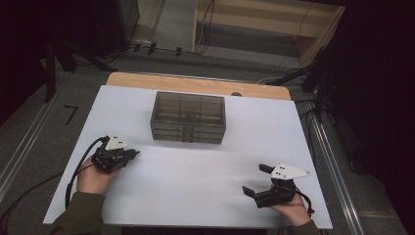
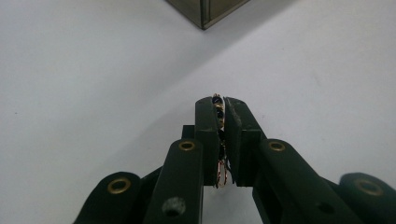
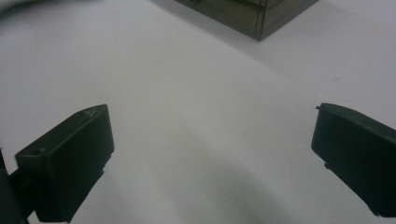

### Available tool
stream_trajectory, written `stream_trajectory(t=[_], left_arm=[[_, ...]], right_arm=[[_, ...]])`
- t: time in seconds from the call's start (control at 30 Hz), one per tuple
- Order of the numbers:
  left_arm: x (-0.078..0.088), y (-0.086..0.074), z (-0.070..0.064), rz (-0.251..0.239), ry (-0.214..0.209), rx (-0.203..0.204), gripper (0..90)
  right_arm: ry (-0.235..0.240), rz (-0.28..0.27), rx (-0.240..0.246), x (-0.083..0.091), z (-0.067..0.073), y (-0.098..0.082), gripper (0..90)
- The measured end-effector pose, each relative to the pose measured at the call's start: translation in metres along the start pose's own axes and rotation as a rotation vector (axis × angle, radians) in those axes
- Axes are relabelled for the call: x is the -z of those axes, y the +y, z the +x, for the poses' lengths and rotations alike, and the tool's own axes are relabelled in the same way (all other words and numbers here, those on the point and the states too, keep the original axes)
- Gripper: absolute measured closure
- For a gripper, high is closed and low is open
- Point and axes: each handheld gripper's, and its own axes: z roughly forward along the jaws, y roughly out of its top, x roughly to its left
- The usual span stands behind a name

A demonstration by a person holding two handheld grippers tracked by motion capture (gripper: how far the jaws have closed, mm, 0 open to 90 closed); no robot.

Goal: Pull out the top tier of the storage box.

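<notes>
Smoked, see-through plastic makes up the one box on the white table, and it is where your work points: it sits at the far middle, with its long side running left to right and its front, a stack of shallow drawers, turned toward you. You hold a thin beaded chain, gold links with dark beads, pinched edge-on in the left gripper; its jaws are pressed nearly together on it, and the chain runs along the length of the pads, with a small loop showing at their base. From that gripper the box lies farther off and to the right, and in the left gripper view one corner of the box stands straight beyond the jaw tips, well apart from them. The right gripper rests at the near right of the table with its jaws spread wide and nothing between them; the box is farther off and to its left, and the right gripper view catches a box corner at the top. The left hand looks somewhat nearer to the box than the right. By my reading the chain is meant for the box, so the free right gripper would have to open a drawer while the left carries the chain across. Count: one box, one chain, two grippers. Whether the drawers hold anything I cannot tell through the dark plastic.
</notes>
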Motion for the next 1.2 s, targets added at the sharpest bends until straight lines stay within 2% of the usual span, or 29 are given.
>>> stream_trajectory(t=[0.27, 0.43, 0.73, 0.97, 1.2], left_arm=[[-0.0032, -0.0014, 0.0002, 0.024, -0.002, -0.004, 83.7], [-0.0042, -0.0015, -0.0005, 0.019, -0.01, -0.001, 83.6], [-0.0047, -0.0022, -0.0005, 0.016, -0.024, 0.007, 82.2], [-0.0038, -0.0019, -0.0015, -0.004, -0.04, 0.013, 71.0], [-0.0019, -0.0007, -0.0016, -0.034, -0.056, 0.037, 59.1]], right_arm=[[0.0, 0.0, 0.012, -0.001, -0.0002, 0.0002, 0.0], [0.001, 0.0, -0.002, 0.0002, 0.0005, 0.0, 0.0], [0.001, 0.0, 0.01, -0.0009, 0.0002, 0.0003, 0.0], [0.001, -0.003, 0.009, -0.0007, 0.0003, 0.0003, 0.0], [0.003, -0.003, 0.004, -0.0003, 0.0003, 0.0003, 0.0]])
